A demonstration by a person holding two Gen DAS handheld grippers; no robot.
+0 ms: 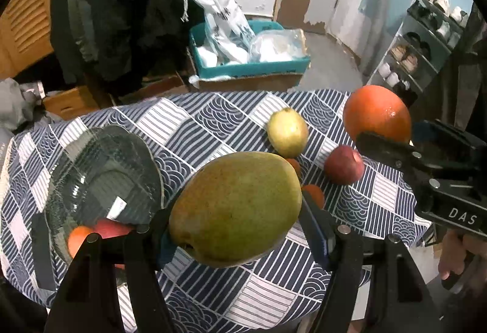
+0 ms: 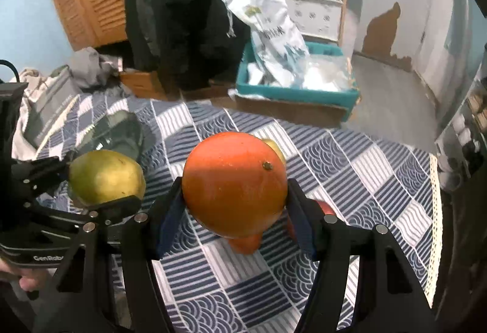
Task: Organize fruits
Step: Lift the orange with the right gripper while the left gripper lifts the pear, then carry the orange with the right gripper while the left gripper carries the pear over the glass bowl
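Note:
My left gripper (image 1: 236,223) is shut on a green mango (image 1: 236,211) and holds it above the table, just right of a glass bowl (image 1: 100,174). The bowl holds a red fruit (image 1: 111,229) and an orange one (image 1: 77,238). My right gripper (image 2: 234,208) is shut on a large orange (image 2: 234,180), also lifted; it shows at the right of the left wrist view (image 1: 377,116). The mango shows at the left of the right wrist view (image 2: 106,176). On the cloth lie a yellow-green guava (image 1: 287,132), a red apple (image 1: 344,168) and small tangerines (image 1: 313,194).
The table wears a blue and white patterned cloth (image 1: 213,119). Beyond its far edge stand a teal crate with plastic bags (image 1: 249,58), cardboard boxes, a dark hanging coat and a shoe rack (image 1: 420,43). A lace cloth edge (image 2: 435,211) runs at the right.

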